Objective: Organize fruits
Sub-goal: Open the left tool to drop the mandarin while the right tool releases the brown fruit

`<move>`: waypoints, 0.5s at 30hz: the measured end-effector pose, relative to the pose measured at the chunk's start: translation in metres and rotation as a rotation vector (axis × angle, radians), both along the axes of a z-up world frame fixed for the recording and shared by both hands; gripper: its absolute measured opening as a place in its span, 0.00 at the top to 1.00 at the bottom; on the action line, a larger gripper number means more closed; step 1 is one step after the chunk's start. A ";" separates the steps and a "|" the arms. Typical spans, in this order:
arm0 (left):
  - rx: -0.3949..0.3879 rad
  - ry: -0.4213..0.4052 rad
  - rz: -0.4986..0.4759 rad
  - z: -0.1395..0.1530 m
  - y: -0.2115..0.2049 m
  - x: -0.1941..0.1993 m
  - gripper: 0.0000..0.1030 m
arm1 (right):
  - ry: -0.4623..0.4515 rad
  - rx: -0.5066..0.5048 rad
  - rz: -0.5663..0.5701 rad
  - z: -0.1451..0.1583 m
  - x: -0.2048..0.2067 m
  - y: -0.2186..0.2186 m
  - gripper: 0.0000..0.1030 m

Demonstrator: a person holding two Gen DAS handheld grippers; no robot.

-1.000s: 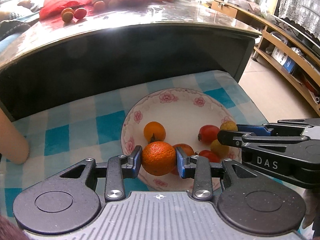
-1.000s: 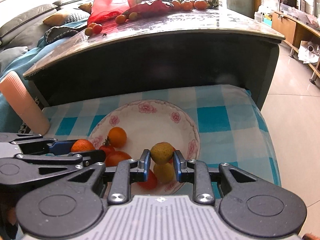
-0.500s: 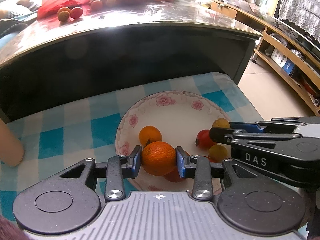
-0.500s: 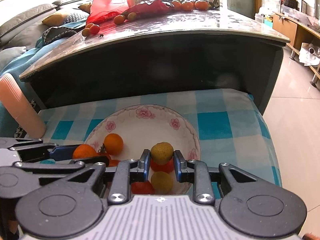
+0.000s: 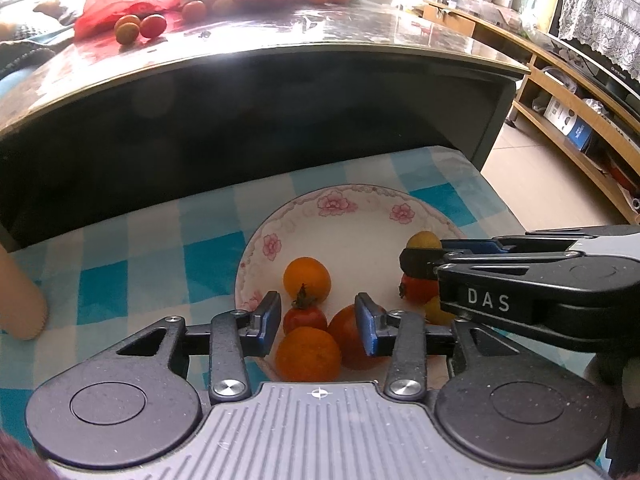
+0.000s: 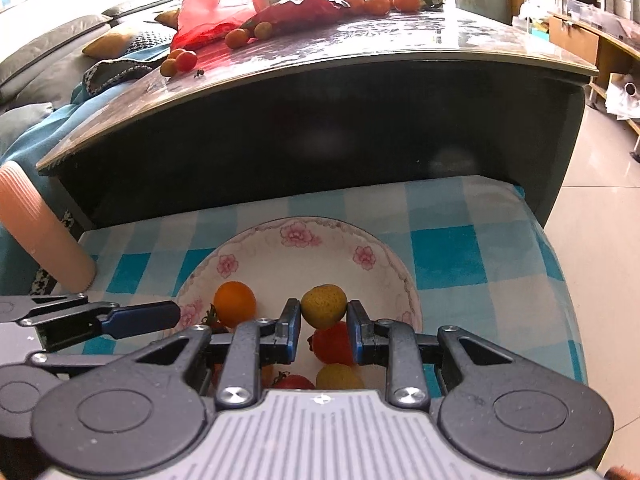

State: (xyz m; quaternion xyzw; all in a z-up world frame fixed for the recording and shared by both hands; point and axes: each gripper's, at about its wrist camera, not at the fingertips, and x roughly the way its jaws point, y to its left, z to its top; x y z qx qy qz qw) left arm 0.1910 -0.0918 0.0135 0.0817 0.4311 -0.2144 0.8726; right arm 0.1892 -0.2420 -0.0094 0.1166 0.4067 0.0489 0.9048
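A white plate (image 5: 276, 236) with pink flowers on its rim sits on a blue-and-white checked cloth (image 5: 132, 248) and carries the fruit. In the left wrist view it shows two oranges, one near the plate's centre (image 5: 307, 278) and one at the 6 o'clock rim (image 5: 308, 354). There are three red tomatoes: a small stemmed one (image 5: 304, 318) between the oranges, a larger one (image 5: 350, 338) just beside the lower orange, and a third (image 5: 418, 288) at 3 o'clock, partly hidden. Two yellow fruits show in part there, one at the top (image 5: 424, 239) and one lower down (image 5: 434, 312).

The left tool (image 5: 316, 322) hangs over the 6 o'clock part of the plate, released: its blue pads stand apart and touch nothing, with the lower orange lying below the gap.

The right tool (image 6: 323, 330) reaches in from 3 o'clock. In its own view one yellow fruit (image 6: 324, 306) sits between its pads (image 6: 294, 322), which have small gaps either side; whether they press it cannot be told. A tomato (image 6: 332, 342) and a second yellow fruit (image 6: 339, 376) lie under it.

Beyond the cloth stands a dark glossy desk (image 6: 360, 48). On it lie a red plastic bag (image 6: 208, 8) and loose fruit: a pair at 10 o'clock (image 6: 178, 62), another pair by the bag (image 6: 248, 34) and a cluster of oranges at 12 o'clock (image 6: 380, 2).
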 end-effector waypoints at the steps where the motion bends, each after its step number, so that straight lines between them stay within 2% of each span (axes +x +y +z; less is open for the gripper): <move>1: -0.001 0.001 0.002 0.000 0.000 0.000 0.52 | -0.001 0.002 0.000 0.000 0.000 0.000 0.61; 7: -0.004 0.001 0.001 0.001 0.001 0.000 0.51 | 0.001 0.053 -0.005 0.003 -0.001 -0.005 0.61; 15: -0.006 -0.004 0.002 0.002 0.004 0.000 0.47 | 0.000 0.062 -0.016 0.005 -0.002 -0.005 0.61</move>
